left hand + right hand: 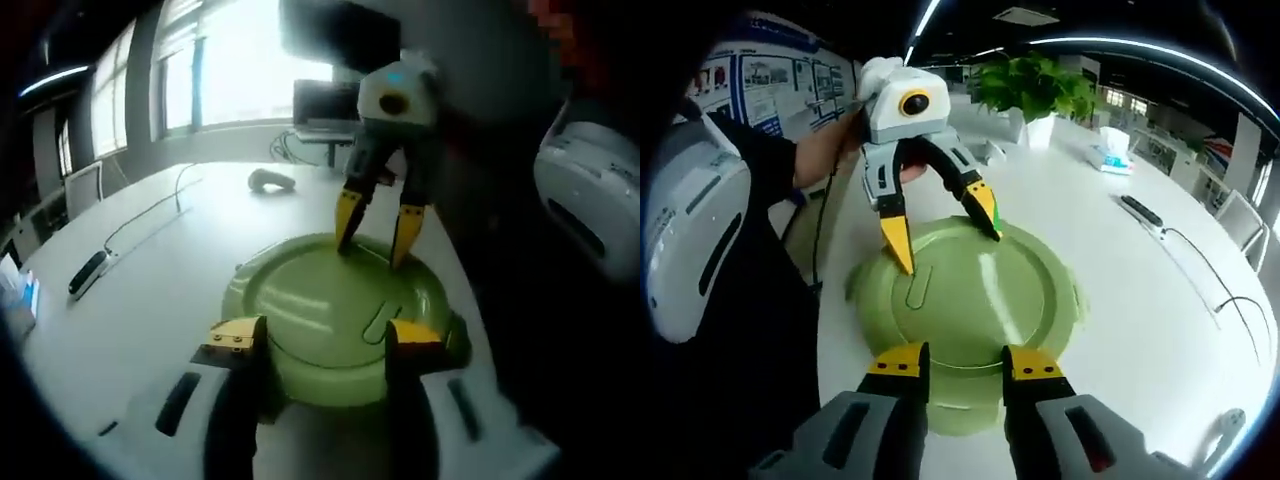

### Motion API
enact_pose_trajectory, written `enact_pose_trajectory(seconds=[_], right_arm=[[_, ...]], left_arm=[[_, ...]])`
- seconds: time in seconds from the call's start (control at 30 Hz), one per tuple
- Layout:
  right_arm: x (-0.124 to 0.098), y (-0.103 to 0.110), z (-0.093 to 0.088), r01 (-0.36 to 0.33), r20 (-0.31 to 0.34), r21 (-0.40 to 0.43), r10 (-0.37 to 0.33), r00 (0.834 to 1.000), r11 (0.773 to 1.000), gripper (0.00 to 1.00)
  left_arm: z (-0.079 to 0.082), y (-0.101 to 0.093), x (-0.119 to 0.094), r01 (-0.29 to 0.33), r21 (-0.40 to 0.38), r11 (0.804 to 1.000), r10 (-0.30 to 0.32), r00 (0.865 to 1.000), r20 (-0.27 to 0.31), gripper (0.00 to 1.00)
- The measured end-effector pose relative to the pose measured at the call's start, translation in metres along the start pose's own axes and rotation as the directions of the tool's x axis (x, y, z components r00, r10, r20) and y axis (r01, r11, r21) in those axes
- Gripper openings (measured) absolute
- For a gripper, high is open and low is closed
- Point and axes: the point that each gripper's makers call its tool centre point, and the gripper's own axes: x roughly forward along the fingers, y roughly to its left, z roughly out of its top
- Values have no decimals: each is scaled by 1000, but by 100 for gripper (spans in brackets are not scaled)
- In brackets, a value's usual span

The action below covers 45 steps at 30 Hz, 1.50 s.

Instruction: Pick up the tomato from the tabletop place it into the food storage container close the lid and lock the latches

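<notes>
- Round pale-green plastic food storage container (pixel 335 320) at centre frame in both views, on white tabletop (pixel 140 300); lid (pixel 975 300) already seated flat on top.
- Tomato not visible anywhere on the tabletop; judged to be inside under the lid, though contents hidden.
- Left claw (pixel 325 340), lower centre of left gripper view: yellow-tipped jaws spread apart, straddling the near rim of the container, gripping nothing.
- Right claw (pixel 962 365), lower centre of right gripper view: jaws parted, tips at the near rim, nothing held.
- Same right claw seen at upper centre of left gripper view, tips down on the far edge of the lid; left claw likewise at upper left of centre in right gripper view.
- Small tabs project from the rim at several points; latched or not, cannot tell.
- Progress judgement: pick, place and lid closing done; latch locking in hand or left to do.
- Elsewhere: black remote-like bar (pixel 87 272) at left, potted green plant (pixel 1032 88) at upper centre.
</notes>
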Motion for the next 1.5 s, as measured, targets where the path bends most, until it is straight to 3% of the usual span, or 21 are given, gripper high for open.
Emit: enact_pose_trajectory(seconds=[0.2, 0.27, 0.3, 0.5, 0.77, 1.0, 1.1, 1.33, 1.5], right_arm=[[-1, -7, -3, -39, 3, -45, 39, 999, 998, 27], [-3, -14, -3, -26, 5, -74, 26, 1000, 997, 25], [-3, -25, -2, 19, 11, -95, -18, 1000, 995, 22], [-2, -13, -4, -37, 32, -67, 39, 999, 997, 23], [-1, -9, -4, -26, 41, -51, 28, 999, 998, 28], [2, -10, -1, -15, 47, -37, 17, 999, 999, 33], [0, -12, 3, -2, 81, -33, 5, 997, 999, 33], [-20, -25, 16, 23, 210, 67, -37, 977, 997, 33], [-30, -26, 4, 15, 192, 96, -33, 981, 995, 42]], left_arm=[[0, -3, 2, -55, -21, 998, 55, 998, -1, 44], [1, -5, 4, -72, -25, 997, 72, 997, 6, 44], [2, -6, 4, -73, -27, 997, 74, 997, 8, 44], [3, -3, 2, -87, -25, 996, 89, 995, 53, 51], [4, -5, 0, -78, -44, 996, 82, 993, 85, 54], [7, -4, -1, -110, -93, 990, 122, 983, 134, 50], [6, -8, 0, -112, -114, 987, 128, 981, 145, 50], [6, -10, 2, -139, -94, 986, 150, 981, 120, 50], [4, -7, 4, -88, -50, 995, 91, 995, 49, 49]])
